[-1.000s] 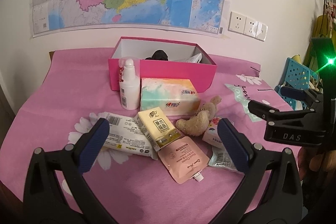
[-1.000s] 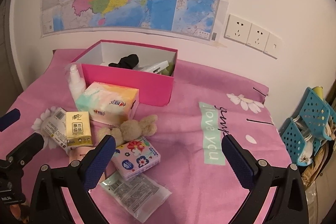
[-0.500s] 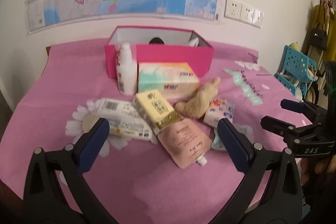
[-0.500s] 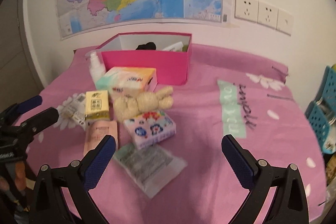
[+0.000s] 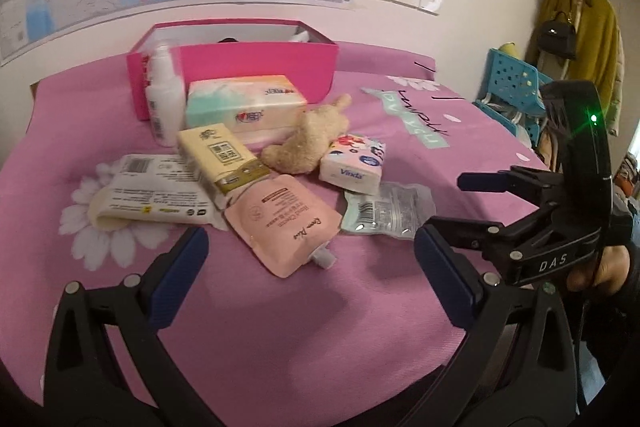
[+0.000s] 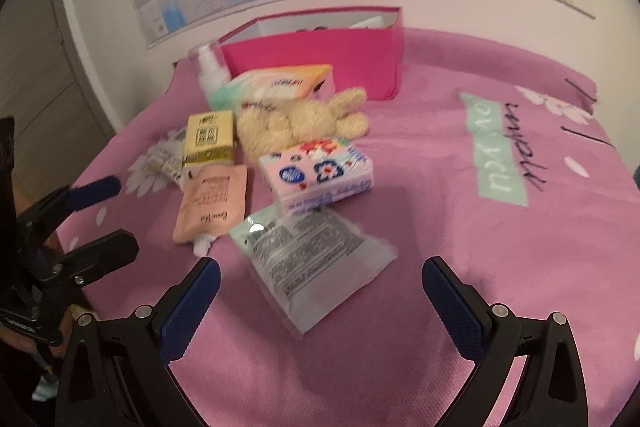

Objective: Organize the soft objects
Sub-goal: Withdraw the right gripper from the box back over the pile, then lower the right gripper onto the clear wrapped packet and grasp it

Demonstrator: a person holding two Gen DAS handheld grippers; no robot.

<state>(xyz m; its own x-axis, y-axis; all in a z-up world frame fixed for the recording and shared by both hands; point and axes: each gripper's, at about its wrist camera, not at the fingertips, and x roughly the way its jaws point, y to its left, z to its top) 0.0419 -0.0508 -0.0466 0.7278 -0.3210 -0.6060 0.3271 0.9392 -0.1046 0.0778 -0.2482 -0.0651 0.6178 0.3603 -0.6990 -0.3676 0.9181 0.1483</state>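
Note:
Soft goods lie heaped on the pink cloth: a beige plush toy (image 5: pixel 308 143) (image 6: pixel 300 123), a floral tissue pack (image 5: pixel 352 163) (image 6: pixel 316 171), a yellow tissue pack (image 5: pixel 220 155) (image 6: pixel 208 139), a pastel tissue box (image 5: pixel 244 103), a white wipes pack (image 5: pixel 152 191), a pink pouch (image 5: pixel 284 223) (image 6: pixel 212 203) and a clear packet (image 5: pixel 384 213) (image 6: pixel 312 263). Behind them stands the pink box (image 5: pixel 256 67) (image 6: pixel 320 55). My left gripper (image 5: pixel 312 275) (image 6: pixel 116 215) is open in front of the pouch. My right gripper (image 6: pixel 320 287) (image 5: pixel 452 207) is open just short of the clear packet. Both are empty.
A white spray bottle (image 5: pixel 162 99) stands against the box's left front corner. Something dark lies inside the box. Right of the table are a blue basket (image 5: pixel 512 87) and a hanging yellow coat (image 5: pixel 584 27). The wall with map and sockets is right behind.
Both grippers have dropped lower and come closer to the pile; the right one now sits near the clear packet. Both stayed open, and no object has moved.

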